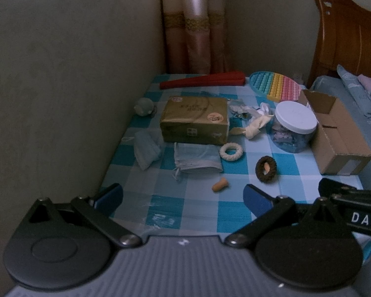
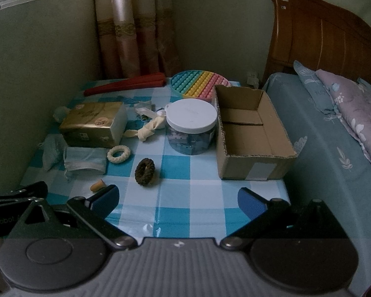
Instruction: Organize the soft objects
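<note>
Right now we hold both tools low over the near edge of the blue-and-white checked tablecloth [image 2: 175, 173]. Our left gripper [image 1: 183, 195] has its blue-padded fingers spread wide with nothing between them, and our right gripper [image 2: 178, 198] is likewise spread wide and empty.

Ahead of the left gripper lies a small orange foam earplug [image 1: 220, 184] on the cloth, with a dark brown knitted hair ring [image 1: 267, 168] just to its right and a cream braided hair ring [image 1: 232, 151] beyond. A second orange piece sits inside the brown ring. A stack of pale blue face masks [image 1: 197, 158] lies beside the cream ring, and a crumpled blue mask [image 1: 146, 151] rests near the wall.

Behind them stands a gold-wrapped tissue pack [image 1: 195, 121], crowding the masks. A knotted cream cloth strip [image 2: 150, 126] lies between the pack and a clear plastic jar with a white lid [image 2: 191, 128]. To the jar's right sits an open brown cardboard box [image 2: 249, 133], empty inside, just beside the bed with the blue sheet [image 2: 334, 148]. At the far edge lie a red folded fan [image 2: 126, 84] and a rainbow round bubble-pop mat [image 2: 200, 84].
</note>
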### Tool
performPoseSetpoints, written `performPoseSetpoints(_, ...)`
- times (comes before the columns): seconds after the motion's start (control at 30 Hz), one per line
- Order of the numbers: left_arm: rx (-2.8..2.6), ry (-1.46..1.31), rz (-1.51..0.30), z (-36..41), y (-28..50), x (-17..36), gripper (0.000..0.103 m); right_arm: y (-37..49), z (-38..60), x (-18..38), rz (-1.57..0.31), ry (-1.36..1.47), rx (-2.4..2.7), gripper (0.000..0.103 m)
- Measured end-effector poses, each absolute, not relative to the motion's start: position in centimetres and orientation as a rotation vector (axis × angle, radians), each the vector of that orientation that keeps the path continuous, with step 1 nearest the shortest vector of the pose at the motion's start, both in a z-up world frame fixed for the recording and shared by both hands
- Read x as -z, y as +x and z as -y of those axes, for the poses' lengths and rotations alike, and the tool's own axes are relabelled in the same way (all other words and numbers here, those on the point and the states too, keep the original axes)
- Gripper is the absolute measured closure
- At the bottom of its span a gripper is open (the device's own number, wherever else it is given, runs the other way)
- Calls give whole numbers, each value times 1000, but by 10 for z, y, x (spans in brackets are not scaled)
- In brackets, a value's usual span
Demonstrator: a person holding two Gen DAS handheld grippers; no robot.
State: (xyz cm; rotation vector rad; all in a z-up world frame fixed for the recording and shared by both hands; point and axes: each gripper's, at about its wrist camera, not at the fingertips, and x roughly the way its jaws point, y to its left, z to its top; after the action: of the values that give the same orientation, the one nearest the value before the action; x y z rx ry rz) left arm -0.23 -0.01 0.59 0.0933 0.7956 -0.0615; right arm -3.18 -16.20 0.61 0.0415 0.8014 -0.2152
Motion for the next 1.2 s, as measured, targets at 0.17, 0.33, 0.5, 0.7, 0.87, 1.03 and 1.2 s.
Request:
performPoseSetpoints(0.17, 62, 93, -794, 0, -1, -5, 1, -32, 161, -6, -799, 42, 218, 0)
performPoseSetpoints(0.33, 63, 93, -793, -1, -2, -6, 1, -32, 161, -8, -796, 41, 214, 0)
performPoseSetpoints(0.5, 63, 89, -792, -2, -3, -6, 1, -33, 161, -7, -796, 42, 215, 0)
performPoseSetpoints(0.7, 63, 89, -792, -2, -3, -6, 1, -33, 161, -8, -793, 40, 214, 0)
performPoseSetpoints(0.87, 63, 89, -791, -2, -3, -6, 1, -33, 160, -8, -793, 41, 215, 0)
performPoseSetpoints(1.03, 63, 88, -791, -2, -3, -6, 1, -33, 161, -9, -791, 38, 212, 0)
performPoseSetpoints(1.2, 63, 88, -791, -2, -3, -6, 1, -32, 160, -10, -787, 38, 208, 0)
